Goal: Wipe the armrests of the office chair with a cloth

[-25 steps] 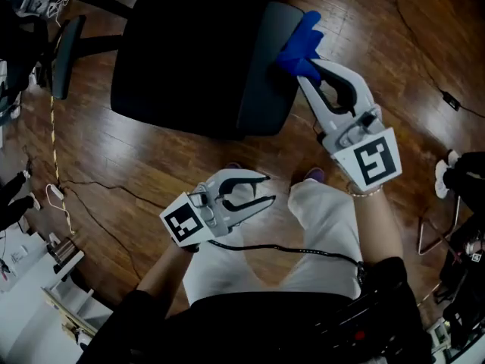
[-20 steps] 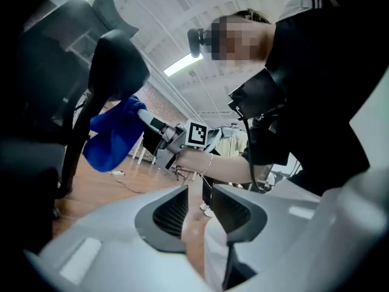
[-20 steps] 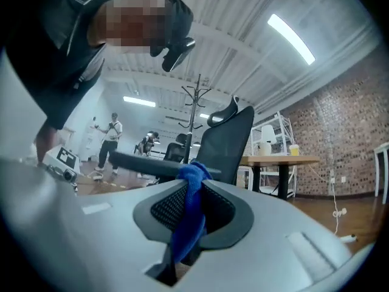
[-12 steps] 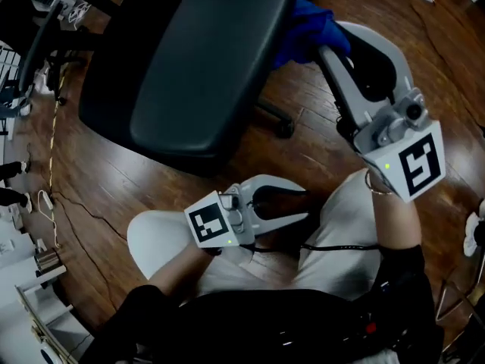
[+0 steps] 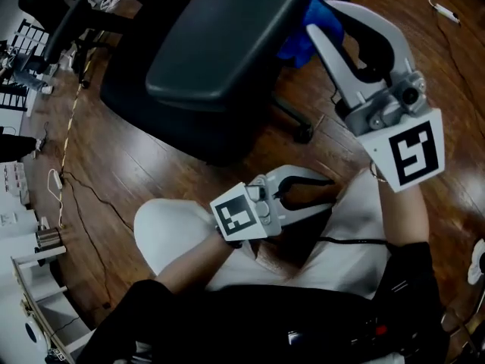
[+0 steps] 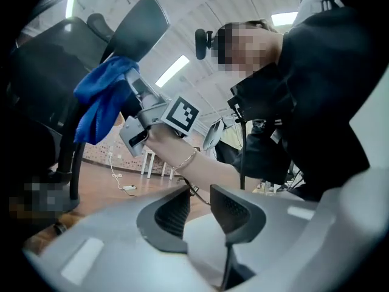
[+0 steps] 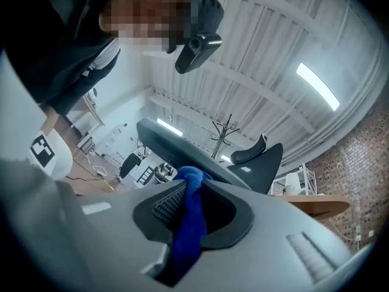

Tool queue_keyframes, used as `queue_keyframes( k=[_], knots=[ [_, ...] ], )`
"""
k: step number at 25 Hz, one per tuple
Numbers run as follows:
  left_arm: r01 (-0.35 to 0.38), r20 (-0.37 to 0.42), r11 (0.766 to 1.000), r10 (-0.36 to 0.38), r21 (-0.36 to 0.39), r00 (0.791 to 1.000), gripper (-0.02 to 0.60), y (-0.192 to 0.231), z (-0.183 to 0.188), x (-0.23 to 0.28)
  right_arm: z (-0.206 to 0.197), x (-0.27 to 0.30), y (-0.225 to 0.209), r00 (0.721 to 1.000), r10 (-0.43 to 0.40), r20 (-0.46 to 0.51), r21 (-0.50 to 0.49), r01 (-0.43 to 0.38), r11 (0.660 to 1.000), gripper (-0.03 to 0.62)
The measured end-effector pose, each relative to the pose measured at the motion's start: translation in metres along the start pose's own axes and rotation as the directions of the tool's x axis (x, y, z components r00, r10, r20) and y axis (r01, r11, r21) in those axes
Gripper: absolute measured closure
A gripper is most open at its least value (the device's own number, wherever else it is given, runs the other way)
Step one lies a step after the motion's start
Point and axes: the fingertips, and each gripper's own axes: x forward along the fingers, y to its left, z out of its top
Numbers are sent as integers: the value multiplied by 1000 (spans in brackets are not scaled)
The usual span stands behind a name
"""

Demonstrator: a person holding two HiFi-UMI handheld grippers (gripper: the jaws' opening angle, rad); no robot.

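The right tool (image 5: 324,10) clamps the blue cloth (image 5: 301,42) at the black office chair's (image 5: 220,51) right edge. The left tool (image 5: 327,193), nearer the person than the chair, is empty, its jaws apart though they have just been closing slightly. Black-and-white square markers (image 5: 409,152) sit on both tools, and the chair stands on plank flooring (image 5: 129,165).

No legible text, brand, number or sign in any view; square markers (image 5: 409,154) carry pattern only.

Right gripper (image 5: 318,17) clamped, left gripper (image 5: 327,196) empty, jaws just closing
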Motion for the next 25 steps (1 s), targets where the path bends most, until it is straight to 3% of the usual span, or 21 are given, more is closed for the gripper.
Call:
queue_keyframes(
  k=[3, 6, 8, 10, 13, 15, 18, 22, 25],
  knots=[
    [48, -75, 999, -47, 15, 996, 469, -13, -5, 14, 11, 1, 7, 999, -51, 1, 95, 51, 994, 542],
    [76, -121, 997, -73, 24, 990, 469, -19, -9, 19, 14, -5, 2, 991, -134, -4, 312, 128, 941, 542],
    [85, -129, 996, -80, 30, 988, 469, -20, -10, 19, 15, -6, 1, 990, -139, -11, 379, 132, 916, 542],
    [88, -127, 995, -83, 37, 988, 469, -19, -10, 18, 18, -5, 7, 995, -100, 2, 383, 92, 919, 542],
    [88, -110, 995, -82, 51, 991, 469, -16, -7, 18, 35, 2, 35, 997, 30, 77, 363, -56, 930, 542],
    [86, -103, 994, -79, 65, 991, 469, -13, -5, 18, 51, 10, 63, 982, 137, 133, 304, -172, 937, 542],
    [76, -72, 994, -70, 82, 995, 469, -12, 1, 22, 67, 11, 102, 955, 254, 151, 202, -281, 938, 542],
    [60, -27, 995, -58, 84, 998, 469, -10, 9, 25, 81, 0, 121, 926, 328, 189, 210, -364, 907, 543],
    [59, -47, 994, -55, 92, 997, 469, -6, 7, 18, 71, 0, 113, 940, 309, 147, 196, -334, 922, 543]
  ],
)
